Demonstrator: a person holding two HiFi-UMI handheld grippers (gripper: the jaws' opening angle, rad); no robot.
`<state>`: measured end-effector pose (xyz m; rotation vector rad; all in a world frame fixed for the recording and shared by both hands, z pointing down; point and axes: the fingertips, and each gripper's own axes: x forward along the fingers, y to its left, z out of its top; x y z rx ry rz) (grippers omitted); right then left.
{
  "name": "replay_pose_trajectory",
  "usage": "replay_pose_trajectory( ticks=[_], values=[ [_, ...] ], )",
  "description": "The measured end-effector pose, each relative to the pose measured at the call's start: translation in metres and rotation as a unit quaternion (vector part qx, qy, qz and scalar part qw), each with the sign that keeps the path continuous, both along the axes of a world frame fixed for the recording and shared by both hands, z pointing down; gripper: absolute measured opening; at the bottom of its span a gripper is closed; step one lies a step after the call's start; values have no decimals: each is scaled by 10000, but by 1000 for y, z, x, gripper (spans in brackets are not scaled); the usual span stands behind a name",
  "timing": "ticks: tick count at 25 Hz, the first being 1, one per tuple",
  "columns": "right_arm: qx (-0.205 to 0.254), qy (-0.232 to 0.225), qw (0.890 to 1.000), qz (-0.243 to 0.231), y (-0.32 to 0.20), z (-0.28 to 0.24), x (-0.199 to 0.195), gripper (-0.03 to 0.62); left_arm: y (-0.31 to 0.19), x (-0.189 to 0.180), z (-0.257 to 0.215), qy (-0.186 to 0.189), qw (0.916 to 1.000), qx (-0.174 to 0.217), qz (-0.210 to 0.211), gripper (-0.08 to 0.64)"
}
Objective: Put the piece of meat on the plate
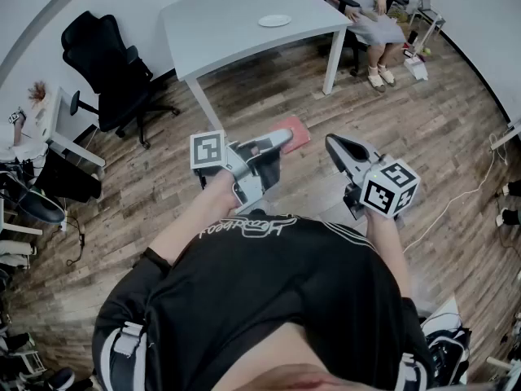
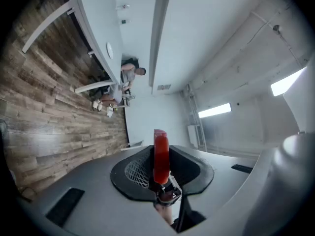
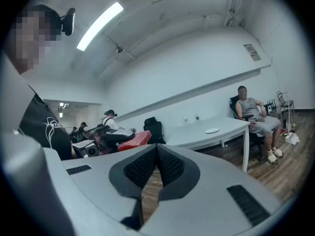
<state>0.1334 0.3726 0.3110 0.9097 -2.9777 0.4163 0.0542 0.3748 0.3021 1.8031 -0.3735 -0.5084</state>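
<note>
A flat red piece of meat (image 1: pixel 291 133) sticks out of my left gripper (image 1: pixel 277 142), which is shut on it at waist height above the wooden floor. In the left gripper view the meat (image 2: pixel 160 154) stands on edge between the two pads. The small white plate (image 1: pixel 274 20) lies on the white table (image 1: pixel 236 31) some way ahead; it also shows as plate (image 2: pixel 109 50) and plate (image 3: pixel 212 130). My right gripper (image 1: pixel 333 143) is beside the left one, shut with nothing in it, its tips touching (image 3: pixel 157 146). From the right gripper view the meat (image 3: pixel 134 140) shows at the left.
A person sits on a chair (image 1: pixel 366 10) behind the table's right end. A black office chair (image 1: pixel 106 55) stands left of the table. A white desk with clutter (image 1: pixel 32 137) lines the left wall. Cables (image 1: pixel 456 198) run over the floor at right.
</note>
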Motion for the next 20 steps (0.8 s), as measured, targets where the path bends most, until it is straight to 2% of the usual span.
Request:
replay_pose_trajectory(
  ticks=[4, 9, 20],
  values=[
    [-36, -35, 10000, -38, -3, 1, 1, 9, -1, 3, 3, 31, 10000, -66, 18, 91],
    [-323, -500, 9981, -148, -5, 2, 2, 9, -3, 2, 11, -18, 9998, -174, 41, 91],
    [-476, -341, 9982, -111, 6, 21, 6, 9, 7, 9, 32, 101, 9990, -421, 69, 91]
  ],
)
